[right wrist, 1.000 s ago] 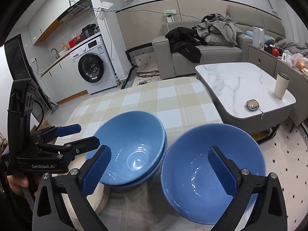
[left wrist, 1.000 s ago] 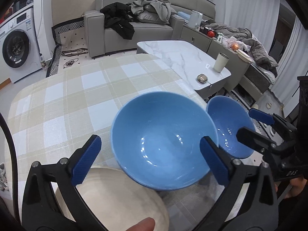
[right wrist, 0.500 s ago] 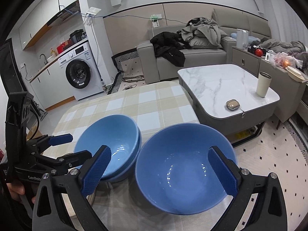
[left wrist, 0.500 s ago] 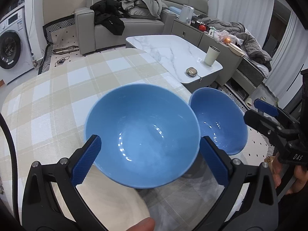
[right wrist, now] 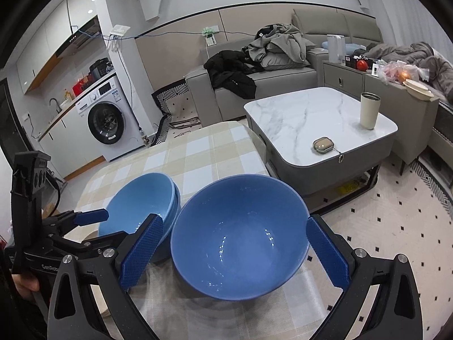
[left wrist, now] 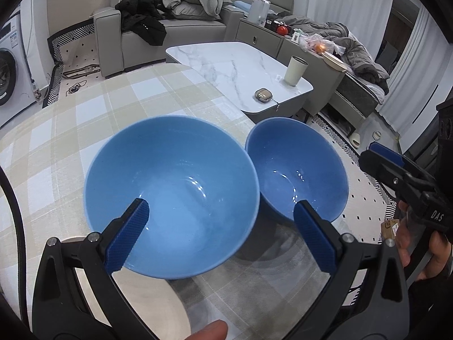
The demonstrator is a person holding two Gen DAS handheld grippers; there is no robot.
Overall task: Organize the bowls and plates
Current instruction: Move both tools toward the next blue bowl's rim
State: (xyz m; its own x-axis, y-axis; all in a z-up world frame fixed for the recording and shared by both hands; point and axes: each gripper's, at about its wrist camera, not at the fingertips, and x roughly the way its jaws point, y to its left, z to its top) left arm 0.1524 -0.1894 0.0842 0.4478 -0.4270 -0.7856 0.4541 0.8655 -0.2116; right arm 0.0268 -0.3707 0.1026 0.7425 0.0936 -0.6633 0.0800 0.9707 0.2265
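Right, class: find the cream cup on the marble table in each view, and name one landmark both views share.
Left wrist view: the cream cup stands upper right, near the marble table's right edge.
Right wrist view: the cup stands right of centre, upper half.
Shared landmark: the small case lying nearby.

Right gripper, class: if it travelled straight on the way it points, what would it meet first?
Probably the darker blue ceramic bowl, which lies directly between the right gripper's open jaws; depth is uncertain.
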